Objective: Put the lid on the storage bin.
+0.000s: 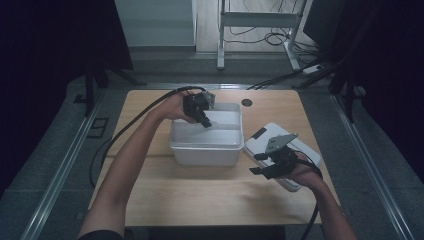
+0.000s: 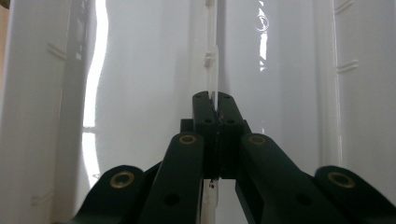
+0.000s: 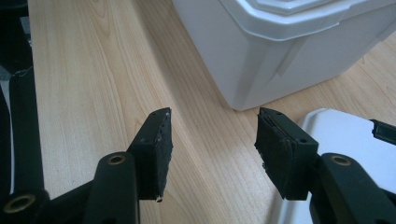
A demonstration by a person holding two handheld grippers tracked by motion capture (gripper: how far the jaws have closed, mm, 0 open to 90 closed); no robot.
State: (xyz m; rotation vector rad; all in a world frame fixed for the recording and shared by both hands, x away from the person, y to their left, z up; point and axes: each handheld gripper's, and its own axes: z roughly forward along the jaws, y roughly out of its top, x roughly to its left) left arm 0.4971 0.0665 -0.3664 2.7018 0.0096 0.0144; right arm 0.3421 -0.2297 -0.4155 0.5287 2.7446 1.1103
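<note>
A white plastic bin [image 1: 205, 146] stands open in the middle of the wooden table [image 1: 200, 195]. A thin white divider [image 1: 226, 127] crosses its inside. My left gripper [image 1: 204, 121] reaches down into the bin from the far side. In the left gripper view that gripper [image 2: 213, 100] is shut on the divider's [image 2: 213, 51] upper edge. The bin's white lid [image 1: 306, 149] lies flat to the right of it. My right gripper [image 1: 257, 164] hovers over the table at the lid's left edge. Its jaws [image 3: 212, 140] are open and hold nothing, with the bin's corner [image 3: 280, 56] ahead of them.
A black clip [image 1: 258, 133] sits at the lid's near-left corner [image 3: 385, 131]. A round cable hole [image 1: 246, 102] is in the tabletop behind the bin. Cables trail off the left table edge and the front right. Dark curtains stand at both sides.
</note>
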